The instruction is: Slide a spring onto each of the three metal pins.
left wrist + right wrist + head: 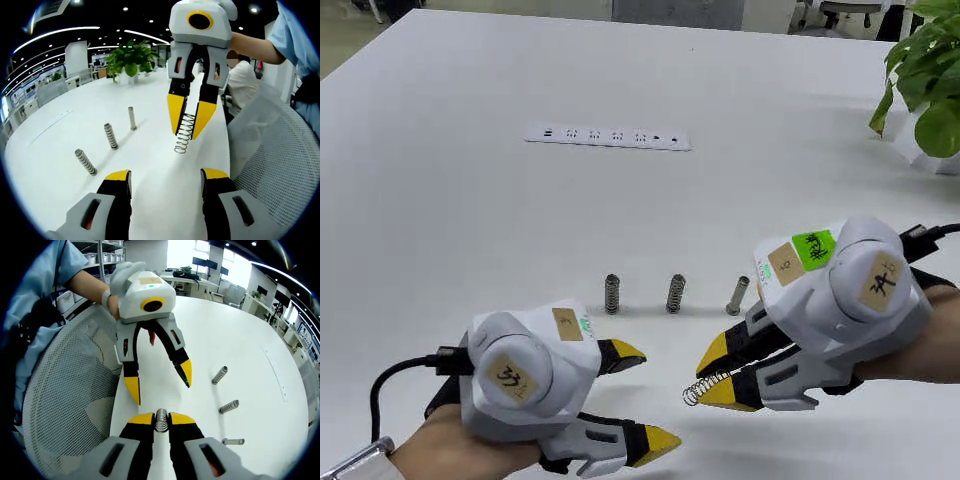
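Note:
Three upright metal pins stand in a row on the white table (470, 200). The left pin (612, 293) and the middle pin (675, 293) each carry a spring. The right pin (738, 295) is bare. My right gripper (710, 378) hovers just in front of the bare pin, shut on a loose spring (703, 389) that pokes out to the left. The same spring (161, 420) sits between its yellow tips. My left gripper (642, 395) is open with nothing in it, front left. From it I see the held spring (184, 135) and the bare pin (132, 118).
A white power strip (608, 136) lies flat farther back on the table. A green plant (925, 70) stands at the far right edge. A mesh chair (270, 150) sits beside the table's near edge.

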The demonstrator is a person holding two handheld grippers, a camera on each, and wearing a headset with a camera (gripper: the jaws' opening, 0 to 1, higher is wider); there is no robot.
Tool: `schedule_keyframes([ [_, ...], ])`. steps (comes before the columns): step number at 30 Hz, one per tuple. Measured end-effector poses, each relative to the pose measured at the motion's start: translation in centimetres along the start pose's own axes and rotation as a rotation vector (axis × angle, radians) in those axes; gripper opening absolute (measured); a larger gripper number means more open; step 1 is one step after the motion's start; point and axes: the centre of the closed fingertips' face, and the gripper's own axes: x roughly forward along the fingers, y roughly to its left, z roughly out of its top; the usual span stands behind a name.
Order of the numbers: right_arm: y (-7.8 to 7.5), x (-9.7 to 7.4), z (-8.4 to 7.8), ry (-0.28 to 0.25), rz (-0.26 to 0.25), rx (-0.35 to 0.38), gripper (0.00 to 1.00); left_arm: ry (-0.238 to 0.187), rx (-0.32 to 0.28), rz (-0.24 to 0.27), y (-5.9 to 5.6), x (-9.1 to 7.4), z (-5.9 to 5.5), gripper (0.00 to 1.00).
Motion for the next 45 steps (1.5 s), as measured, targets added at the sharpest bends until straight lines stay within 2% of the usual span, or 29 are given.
schedule_keyframes([
  [4,-0.3,-0.1,-0.1,-0.001,-0.01,-0.002,0.12,-0.017,-0.042,0.029,0.7,-0.6,-0.2,0.62],
  [6,-0.5,-0.1,-0.2,0.0,-0.018,-0.001,0.12,-0.028,-0.065,0.06,1.2,-0.8,-0.2,0.67],
  [9,-1.0,-0.3,-0.5,0.004,-0.031,-0.009,0.12,-0.057,-0.097,0.104,2.1,-1.2,-0.1,0.73],
  [10,-1.4,-0.5,-0.7,0.004,-0.038,-0.001,0.12,-0.084,-0.127,0.133,2.6,-1.3,0.1,0.75],
  [11,-1.7,-0.6,-0.8,0.005,-0.043,0.001,0.12,-0.093,-0.141,0.14,2.9,-1.5,0.1,0.76],
  [16,-2.6,-1.2,-1.7,0.038,-0.052,-0.009,0.12,-0.127,-0.166,0.207,4.1,-2.1,0.5,0.86],
  [21,-4.1,-2.2,-2.6,0.08,-0.066,-0.019,0.12,-0.155,-0.196,0.238,5.0,-2.6,0.4,1.0],
  [24,-5.2,-2.9,-2.8,0.098,-0.08,-0.023,0.12,-0.172,-0.208,0.241,5.2,-2.9,0.4,1.0],
  [27,-6.5,-3.8,-2.9,0.126,-0.103,-0.043,0.12,-0.164,-0.193,0.26,5.3,-3.0,0.4,1.0],
  [32,-8.6,-5.2,-2.6,0.156,-0.122,-0.064,0.12,-0.163,-0.186,0.254,5.2,-2.9,0.4,1.0],
  [35,-10.0,-5.9,-3.0,0.189,-0.125,-0.07,0.12,-0.157,-0.167,0.26,5.2,-2.9,0.5,1.0],
  [40,-10.9,-6.1,-3.4,0.234,-0.113,-0.08,0.12,-0.156,-0.149,0.258,5.3,-2.9,0.4,1.0],
  [45,-11.6,-5.6,-3.9,0.275,-0.09,-0.092,0.12,-0.127,-0.12,0.252,5.0,-2.7,0.0,1.0],
])
